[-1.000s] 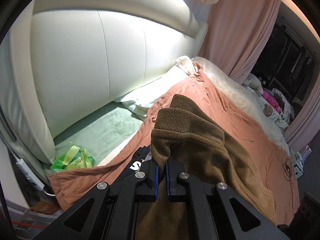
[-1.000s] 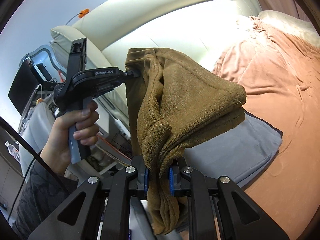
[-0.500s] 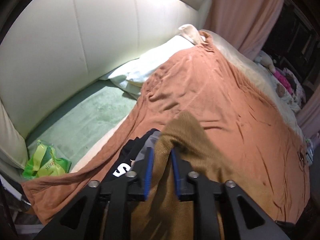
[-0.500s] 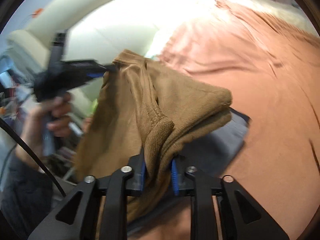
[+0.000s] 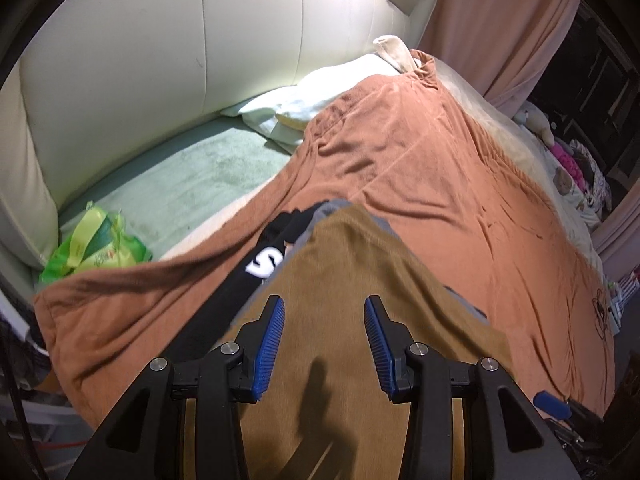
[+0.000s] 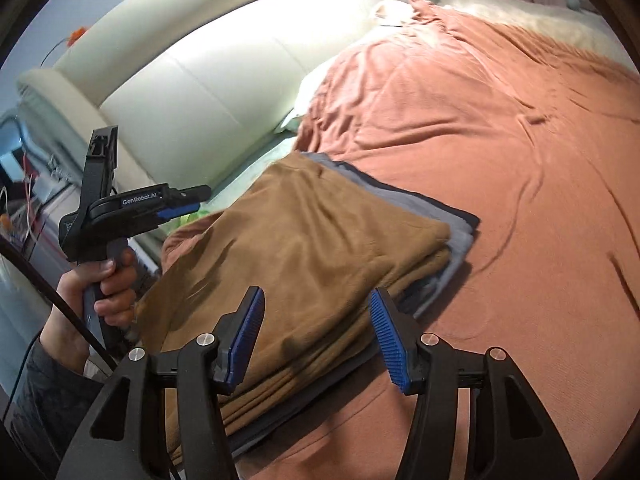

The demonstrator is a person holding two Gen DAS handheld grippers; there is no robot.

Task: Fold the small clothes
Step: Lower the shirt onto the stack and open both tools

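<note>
The folded brown garment [image 6: 312, 248] lies on top of a stack of folded grey clothes [image 6: 456, 236] on the bed's orange blanket [image 6: 500, 140]. Both the left hand-held gripper [image 5: 324, 344] and right hand-held gripper [image 6: 316, 336] hover over it with jaws apart, holding nothing. This fold looks finished; the next move likely calls for squaring the pile or fetching another garment.

A plain tan-brown folded garment [image 6: 304, 236] tops grey folded clothes [image 6: 452, 236] on a salmon-orange blanket [image 6: 500, 128]. On the left, a black garment [image 5: 256, 272] with white lettering; far left, a green-and-yellow packet [image 5: 96, 248]. Both grippers have blue ribbed pads [image 5: 270, 344] on black frames.
</note>
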